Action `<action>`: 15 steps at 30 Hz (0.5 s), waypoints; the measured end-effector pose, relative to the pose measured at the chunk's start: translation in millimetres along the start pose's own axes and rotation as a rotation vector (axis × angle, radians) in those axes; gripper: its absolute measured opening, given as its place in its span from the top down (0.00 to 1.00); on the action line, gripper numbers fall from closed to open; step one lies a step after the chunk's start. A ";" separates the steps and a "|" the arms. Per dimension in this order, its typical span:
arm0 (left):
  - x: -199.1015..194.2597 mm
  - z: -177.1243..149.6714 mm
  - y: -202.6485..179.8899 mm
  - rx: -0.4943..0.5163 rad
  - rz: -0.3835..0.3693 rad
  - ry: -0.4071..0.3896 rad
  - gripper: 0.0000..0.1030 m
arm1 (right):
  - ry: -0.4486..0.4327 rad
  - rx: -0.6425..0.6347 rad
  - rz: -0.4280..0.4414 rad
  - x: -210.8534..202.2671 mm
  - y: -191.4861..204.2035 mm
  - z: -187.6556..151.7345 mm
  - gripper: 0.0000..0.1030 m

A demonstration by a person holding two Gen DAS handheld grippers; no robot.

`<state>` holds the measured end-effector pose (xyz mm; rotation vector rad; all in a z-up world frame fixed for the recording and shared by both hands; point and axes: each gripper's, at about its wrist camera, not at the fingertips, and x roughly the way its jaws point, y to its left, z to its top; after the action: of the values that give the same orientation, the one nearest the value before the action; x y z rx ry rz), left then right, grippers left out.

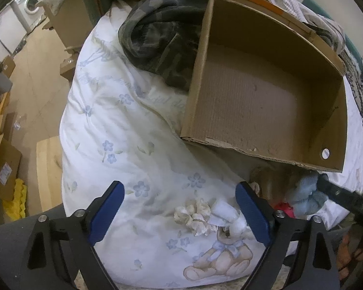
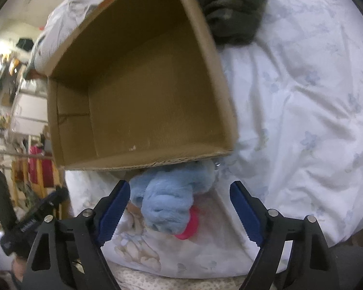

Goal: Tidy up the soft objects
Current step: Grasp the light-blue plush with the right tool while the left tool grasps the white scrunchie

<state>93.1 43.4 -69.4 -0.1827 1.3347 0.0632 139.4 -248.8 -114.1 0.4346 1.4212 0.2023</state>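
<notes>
Blue plush toy (image 2: pixel 168 203) lay on the floral white duvet (image 2: pixel 290 111), just below the near edge of the cardboard box (image 2: pixel 142 91); a pink ring-shaped part (image 2: pixel 190 227) showed at its lower side; in the left wrist view the same toy (image 1: pixel 302 193) sat at the right, beside the box's near corner. Right gripper (image 2: pixel 180 213) was held low over the duvet, pointing toward the box, its blue-padded fingers (image 2: pixel 115 211) spread wide with the toy between them, the left pad just beside the plush and the right pad apart from it; nothing was clamped. Left gripper (image 1: pixel 181 213) also hovered low over the duvet with its jaws wide apart, a cream-and-white fabric bunch (image 1: pixel 205 216) lying between them near the right pad. The box (image 1: pixel 266 101) sat open-topped on the bedding, its interior showing bare cardboard; a dark camouflage garment (image 1: pixel 162 46) lay bunched against its far left side; a teddy bear print (image 1: pixel 220 258) marked the duvet near the left gripper.
</notes>
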 end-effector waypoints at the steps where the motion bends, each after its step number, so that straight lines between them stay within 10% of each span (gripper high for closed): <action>1: 3.0 0.8 1.4 -0.004 -0.003 0.012 0.17 | 0.011 -0.014 -0.002 4.4 4.2 0.1 0.24; 4: 12.1 -0.9 2.4 -0.002 -0.005 0.051 0.22 | 0.040 -0.073 -0.020 15.5 17.1 -1.1 0.60; 7: 22.8 -6.5 -2.3 0.022 -0.028 0.112 0.29 | 0.031 -0.106 -0.018 13.6 22.4 -5.1 0.74; 10: 35.9 -12.0 -7.0 0.035 -0.048 0.176 0.38 | 0.004 -0.118 0.024 3.2 21.5 -8.4 0.78; 15: 53.8 -12.4 -9.5 0.007 -0.082 0.247 0.79 | -0.026 -0.109 0.095 -9.6 18.6 -11.6 0.78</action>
<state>95.2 28.8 -123.4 -0.2446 1.5719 -0.0349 128.9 -233.8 -98.9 0.4137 1.3581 0.3483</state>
